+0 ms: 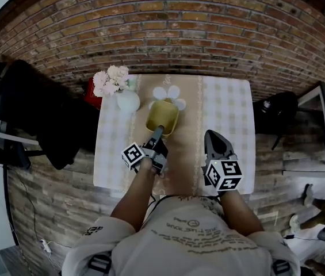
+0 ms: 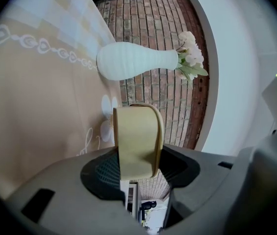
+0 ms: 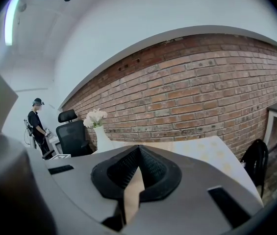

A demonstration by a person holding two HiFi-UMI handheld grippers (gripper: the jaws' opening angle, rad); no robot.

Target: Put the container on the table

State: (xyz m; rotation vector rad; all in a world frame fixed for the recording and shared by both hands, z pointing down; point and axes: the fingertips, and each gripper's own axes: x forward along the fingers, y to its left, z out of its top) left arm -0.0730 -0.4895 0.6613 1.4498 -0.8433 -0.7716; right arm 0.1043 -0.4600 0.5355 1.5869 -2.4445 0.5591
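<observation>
1. The mustard-yellow, open-topped plastic container [image 1: 162,117] sat over the beige runner [image 1: 183,154] on the checked-cloth table [image 1: 231,114], near the table's middle. No view showed whether its base touched the runner.
2. The left gripper [image 1: 157,134] lay at the container's 6 o'clock in the head view. Its two jaws were partly apart and pressed on the container's near wall, one pad inside the rim and one outside.
3. In the left gripper view, the clamped wall stood up between the dark ribbed pads [image 2: 104,170].
4. The right gripper [image 1: 210,134] hung at the container's 4 o'clock, well apart from it. Its jaw tips met and nothing was between them.
5. A white ribbed ceramic vase [image 1: 128,101] of pale pink and white flowers [image 1: 110,79] stood just beside the container at its 10 o'clock.
6. A white petal print [image 1: 169,94] on the runner showed at the container's 12 o'clock.
7. A black office chair [image 1: 35,114] stood off the table at 9 o'clock, and a red brick wall [image 1: 168,27] ran along 12 o'clock.
8. In the right gripper view, a person in dark clothes [image 3: 36,124] stood far off at 9 o'clock.
</observation>
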